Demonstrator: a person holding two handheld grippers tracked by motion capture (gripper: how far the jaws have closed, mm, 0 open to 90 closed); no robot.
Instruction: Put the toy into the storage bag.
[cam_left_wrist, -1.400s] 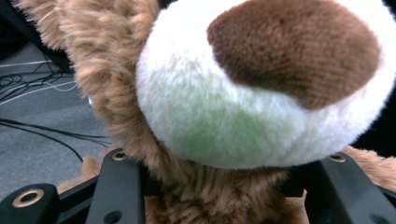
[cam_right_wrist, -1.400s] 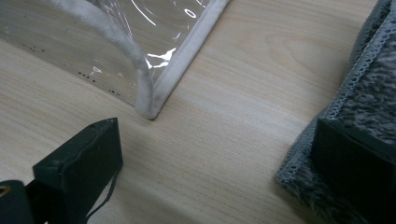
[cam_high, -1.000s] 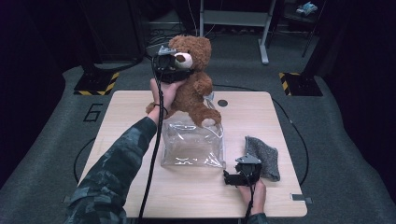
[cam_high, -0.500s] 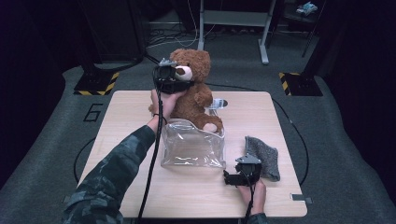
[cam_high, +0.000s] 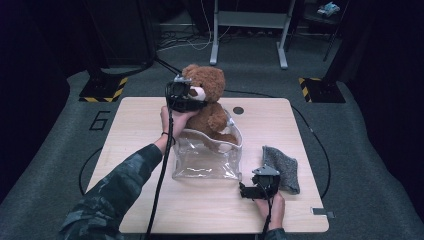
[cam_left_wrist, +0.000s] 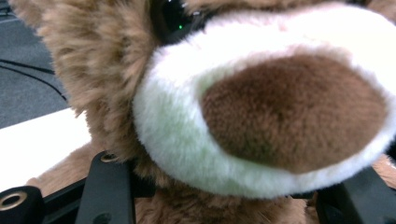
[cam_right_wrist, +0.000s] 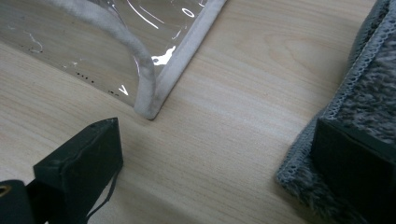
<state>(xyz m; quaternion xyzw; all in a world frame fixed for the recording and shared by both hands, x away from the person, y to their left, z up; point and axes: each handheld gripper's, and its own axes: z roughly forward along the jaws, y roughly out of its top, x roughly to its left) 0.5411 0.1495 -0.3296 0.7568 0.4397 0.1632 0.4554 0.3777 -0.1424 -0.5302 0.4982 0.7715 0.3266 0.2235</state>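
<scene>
Dim floor surrounds the wooden tabletop (cam_high: 150, 125), where the left gripper (cam_high: 181, 96), jaws just easing wider around the teddy bear (cam_high: 210, 105), has it half inside the clear bag (cam_high: 207, 160) mid-frame, not yet released; the right gripper (cam_high: 260, 186) rests spread, empty.

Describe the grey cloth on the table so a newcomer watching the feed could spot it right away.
Start from the wooden table and find the clear plastic bag near its middle, the one with the teddy bear going into it. To the right of that bag, beside the right gripper, lies the grey cloth: flat, fuzzy and knitted-looking, the only dark soft item lying loose on the wood.
</scene>
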